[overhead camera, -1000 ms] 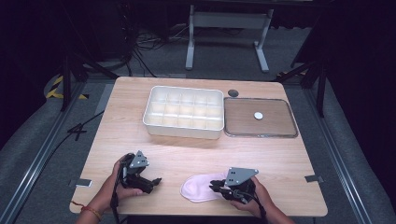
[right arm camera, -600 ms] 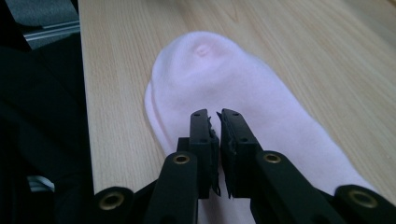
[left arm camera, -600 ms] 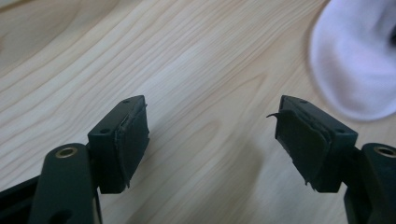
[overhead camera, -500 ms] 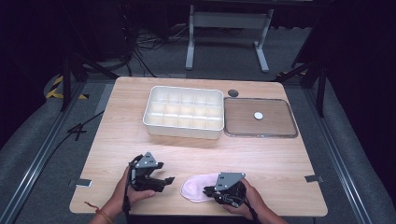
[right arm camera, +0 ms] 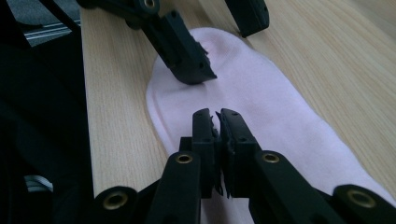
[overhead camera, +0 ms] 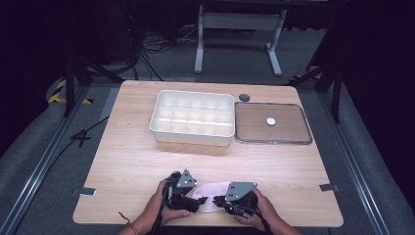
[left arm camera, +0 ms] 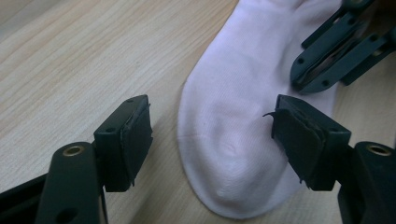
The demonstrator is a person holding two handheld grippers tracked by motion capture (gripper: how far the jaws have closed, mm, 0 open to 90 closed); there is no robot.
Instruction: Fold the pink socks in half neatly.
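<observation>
Two grippers work on one pale pink sock [overhead camera: 211, 196] that lies flat near the front edge of the table [overhead camera: 122, 161], well apart from the tray [overhead camera: 192, 117] and the lid [overhead camera: 272, 123] at the back. The right gripper [right arm camera: 217, 114] has its jaws pressed together with almost no gap; in its own view they rest over the sock, but I cannot tell if a fold of cloth is caught between the pads. The left gripper [left arm camera: 212, 128] stands with jaws apart, one on each side of the sock's rounded end, and the pads do not touch the cloth; these jaws narrowed partly a moment ago, and the sock is between them but not pinched.

To do this step well, I think the left gripper should come lower until both pads meet the cloth close to the rounded end, and then close fully. A pinch too high will take nothing, because the sock is thin and flat. The right gripper should keep its place, so the sock does not slide on the smooth wood. The two tools are near to each other, so they may collide.

The table is light wood with tape marks at its edges. Around it are grey floor, dark cables and a metal stand [overhead camera: 235, 29].
</observation>
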